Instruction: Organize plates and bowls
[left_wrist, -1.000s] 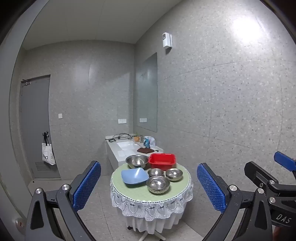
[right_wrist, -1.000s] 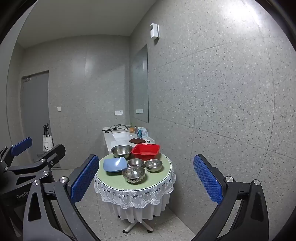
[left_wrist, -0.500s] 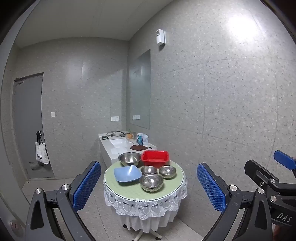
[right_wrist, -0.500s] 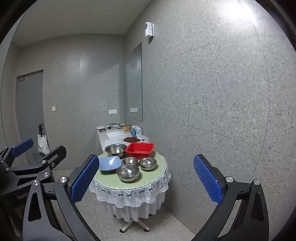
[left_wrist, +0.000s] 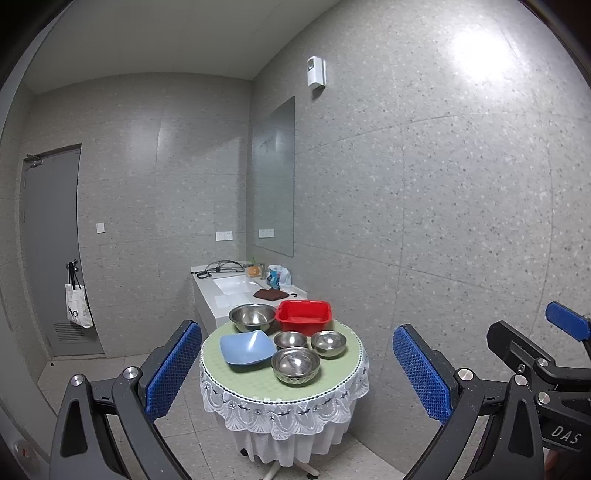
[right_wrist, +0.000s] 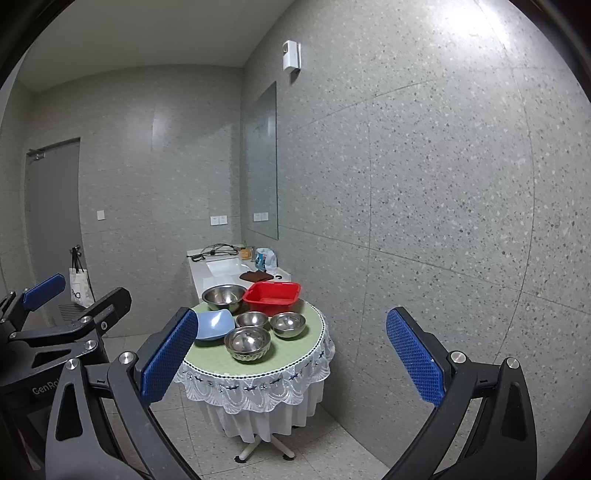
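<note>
A small round table (left_wrist: 258, 380) with a green cloth stands ahead, also in the right wrist view (right_wrist: 295, 350). On it are a blue square plate (left_wrist: 246, 346) (right_wrist: 212, 324), a large steel bowl (left_wrist: 252, 317) (right_wrist: 224, 297), a red plastic basin (left_wrist: 303, 316) (right_wrist: 275, 296) and three smaller steel bowls (left_wrist: 295, 364) (right_wrist: 247, 342). My left gripper (left_wrist: 295, 373) and right gripper (right_wrist: 291, 360) are both open and empty, well short of the table.
A white sink counter (left_wrist: 236, 288) with cables, a brown cloth and bottles stands behind the table against the speckled wall. A grey door (left_wrist: 50, 251) with a hanging white bag (left_wrist: 77, 310) is at the left. Tiled floor surrounds the table.
Both grippers have moved closer to the table, which now looks larger and sits a little lower in view. Both stay open.
</note>
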